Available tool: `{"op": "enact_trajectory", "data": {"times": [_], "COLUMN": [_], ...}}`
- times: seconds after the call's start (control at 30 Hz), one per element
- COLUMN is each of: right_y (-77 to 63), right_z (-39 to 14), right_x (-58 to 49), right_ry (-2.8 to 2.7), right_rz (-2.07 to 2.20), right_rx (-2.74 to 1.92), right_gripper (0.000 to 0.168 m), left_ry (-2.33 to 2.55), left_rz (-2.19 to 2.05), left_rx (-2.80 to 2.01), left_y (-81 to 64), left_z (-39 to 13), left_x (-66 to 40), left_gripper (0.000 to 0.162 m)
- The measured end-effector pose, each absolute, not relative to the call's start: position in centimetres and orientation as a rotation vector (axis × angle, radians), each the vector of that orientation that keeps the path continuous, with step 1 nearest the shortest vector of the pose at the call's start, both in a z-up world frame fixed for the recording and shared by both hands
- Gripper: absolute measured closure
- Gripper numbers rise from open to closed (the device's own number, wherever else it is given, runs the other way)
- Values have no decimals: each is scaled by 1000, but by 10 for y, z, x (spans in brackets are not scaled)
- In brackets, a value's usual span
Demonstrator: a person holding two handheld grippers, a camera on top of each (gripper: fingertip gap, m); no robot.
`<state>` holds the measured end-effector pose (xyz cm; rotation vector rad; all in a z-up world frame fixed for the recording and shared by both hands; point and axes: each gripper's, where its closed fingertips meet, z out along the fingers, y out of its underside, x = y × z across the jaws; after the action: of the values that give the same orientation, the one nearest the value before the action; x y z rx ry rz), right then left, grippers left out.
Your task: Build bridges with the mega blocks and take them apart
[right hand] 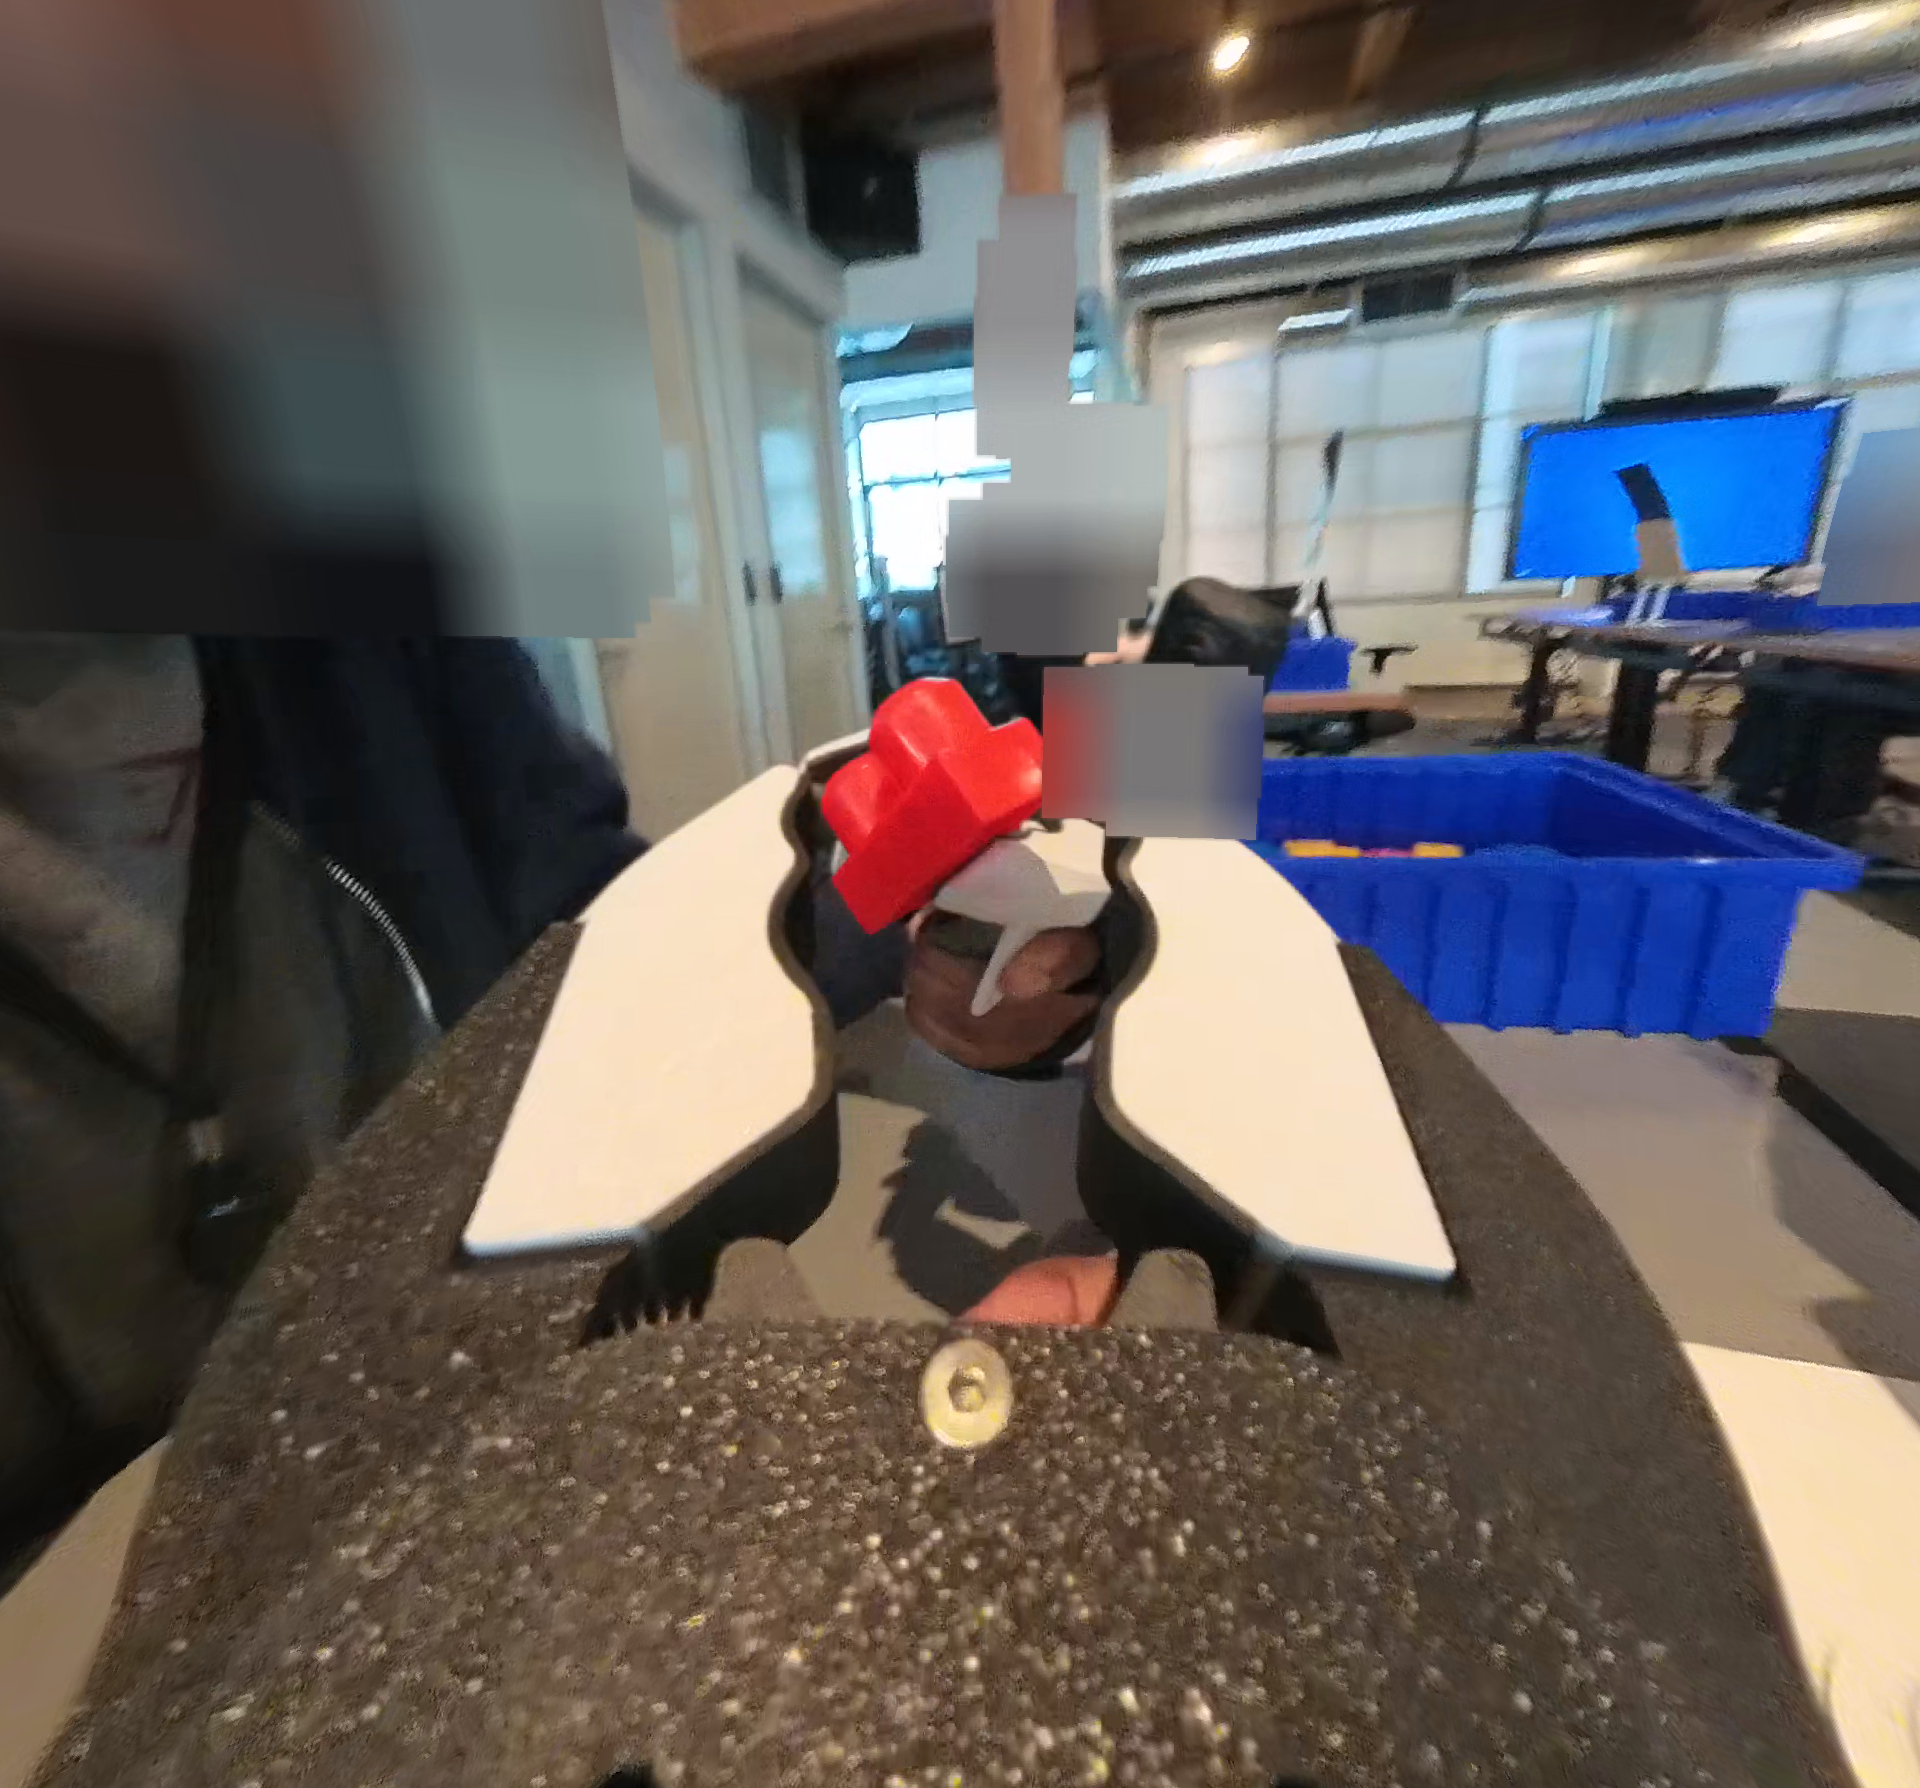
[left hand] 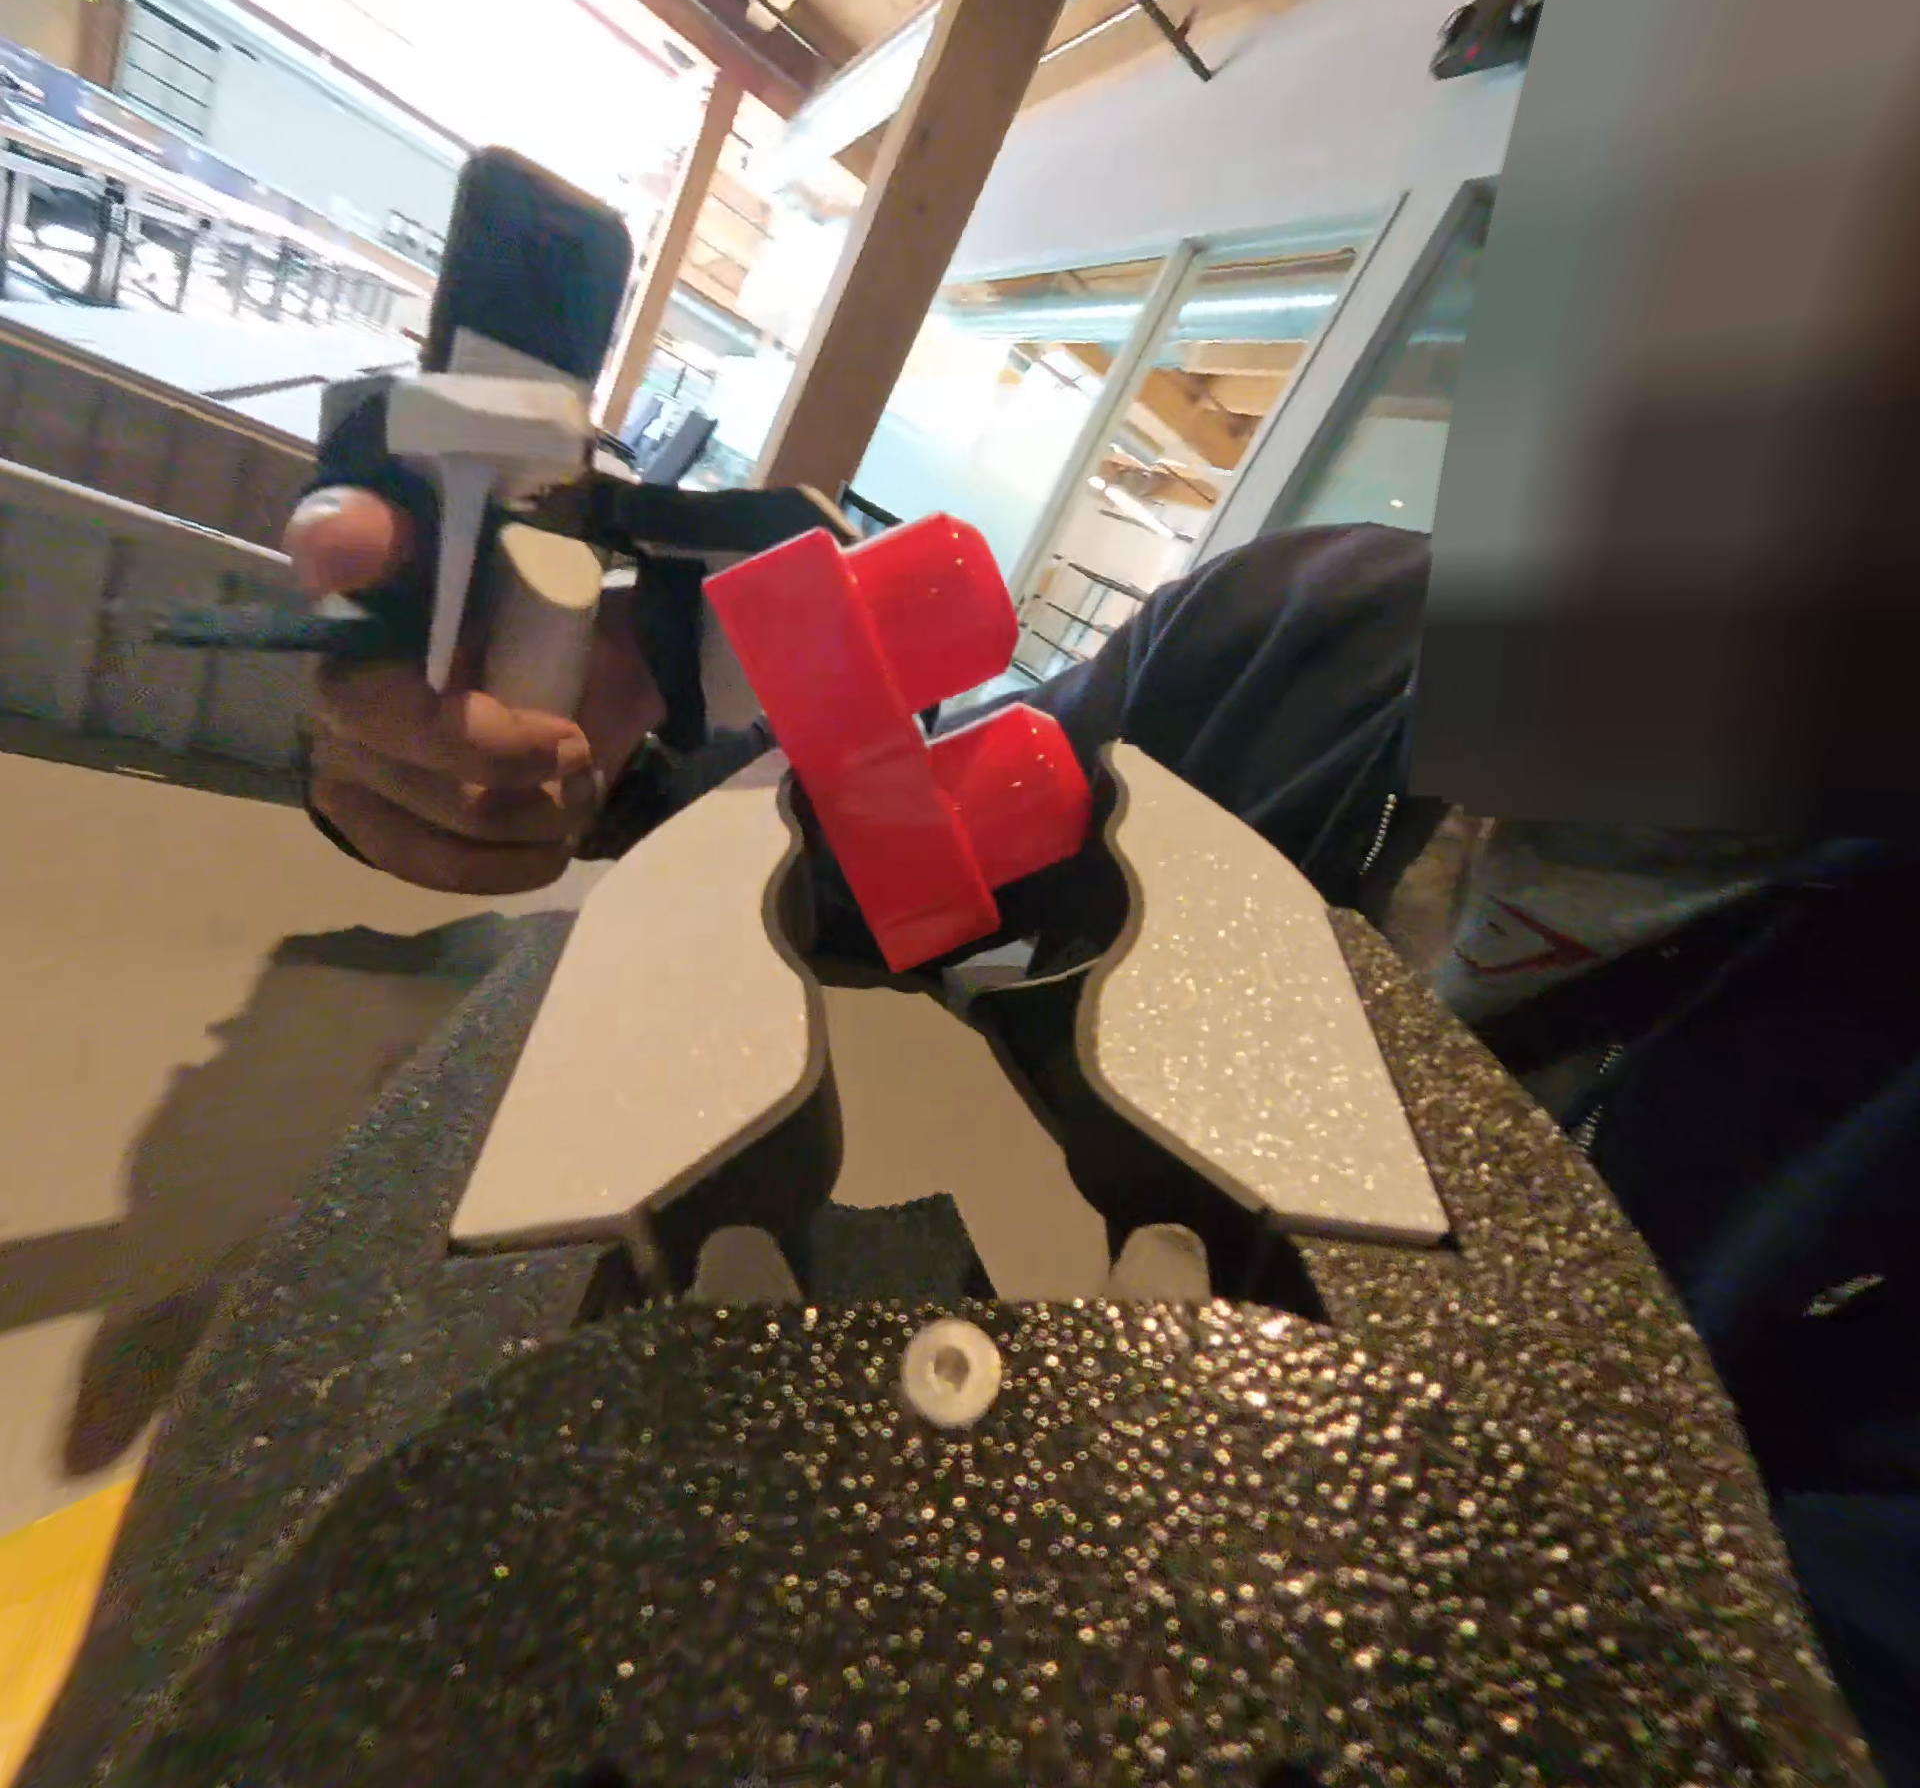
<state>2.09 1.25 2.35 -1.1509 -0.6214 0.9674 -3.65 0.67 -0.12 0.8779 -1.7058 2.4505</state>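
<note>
Your left gripper (left hand: 940,782) pinches the red block (left hand: 873,730) between its fingertips. The block is tilted, flat side against the left finger and its two studs towards the right finger. It is held up clear of the pale table (left hand: 125,907). Your right gripper (right hand: 956,834) faces it with its fingers spread. The block sits in the gap at their tips, close to the left one, and I cannot tell whether they touch. Your right hand (left hand: 447,762) shows beyond the block. Farther right of that gripper stands a blue bin (right hand: 1558,917).
</note>
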Motion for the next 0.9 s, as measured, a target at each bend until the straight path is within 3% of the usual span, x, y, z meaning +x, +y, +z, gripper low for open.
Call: {"op": "enact_trajectory", "data": {"times": [0.3,0.9], "right_y": [7,20], "right_z": [2,-10], "right_x": [-27,-32], "right_ry": [-832,-776], "right_rz": [1031,1051], "right_rx": [-1275,-1299], "right_gripper": [110,127], "left_ry": [-1596,-1404], "left_rz": [2407,2447], "left_rx": [653,603], "left_y": [-12,-1], "left_z": [-18,-18], "left_x": [-42,-42], "left_gripper": [112,110]}}
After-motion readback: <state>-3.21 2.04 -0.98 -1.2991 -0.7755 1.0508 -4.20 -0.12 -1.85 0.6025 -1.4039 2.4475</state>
